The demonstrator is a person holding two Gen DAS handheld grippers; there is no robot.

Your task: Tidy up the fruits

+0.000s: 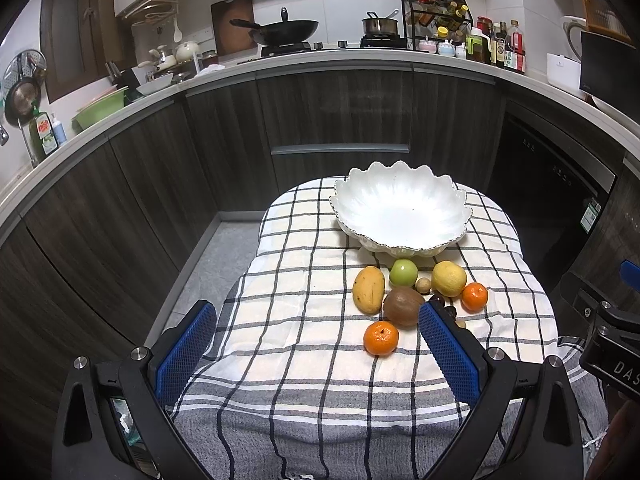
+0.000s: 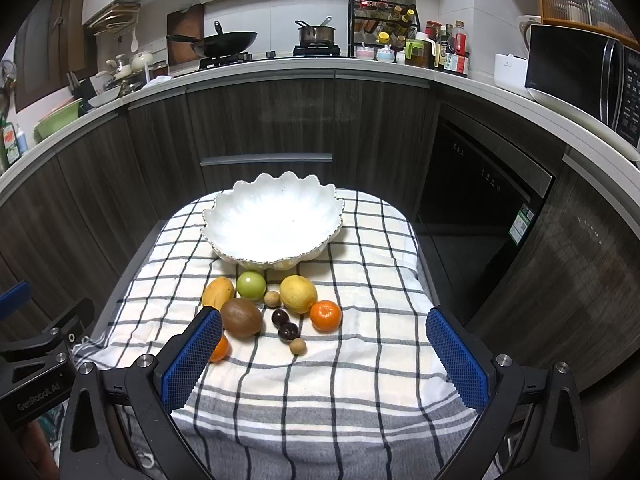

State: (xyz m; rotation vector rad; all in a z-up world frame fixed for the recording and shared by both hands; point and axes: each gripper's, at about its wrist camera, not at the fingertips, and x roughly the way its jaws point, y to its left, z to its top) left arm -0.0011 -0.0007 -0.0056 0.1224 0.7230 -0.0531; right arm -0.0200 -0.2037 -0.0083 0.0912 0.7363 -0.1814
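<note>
Both sets of blue fingers stand wide apart and hold nothing: left gripper (image 1: 316, 344) and right gripper (image 2: 324, 354) hover over the near end of the checked cloth (image 2: 360, 360), short of the fruit. Landmark: bowl (image 2: 272, 220), white, scalloped, empty, at the far end of the cloth. All fruit lies loose on the cloth in a tight cluster just in front of the bowl, none in it yet. Nearest to the grippers: one orange (image 1: 381, 338), then a small tan ball (image 2: 297, 346), two dark plums (image 2: 288, 332), kiwi (image 2: 242, 318) and a second orange (image 2: 326, 315). Closest to the bowl: mango (image 1: 369, 289), green apple (image 2: 251, 285), another tan ball (image 2: 272, 299), lemon (image 2: 298, 294). Risks, judged: pieces touch or nearly touch, so a finger entering the cluster could knock a neighbour; round fruit may roll on the wrinkled cloth and off its edge. Small tan balls and plums could slip from wide pads. A fruit dropped from height could chip the thin rim. Hidden: in the right view the near orange is half behind the left finger (image 2: 192, 360); in the left view the plums sit mostly behind the right finger (image 1: 448, 352). Tan balls too small to identify. What supports the cloth is covered.
</note>
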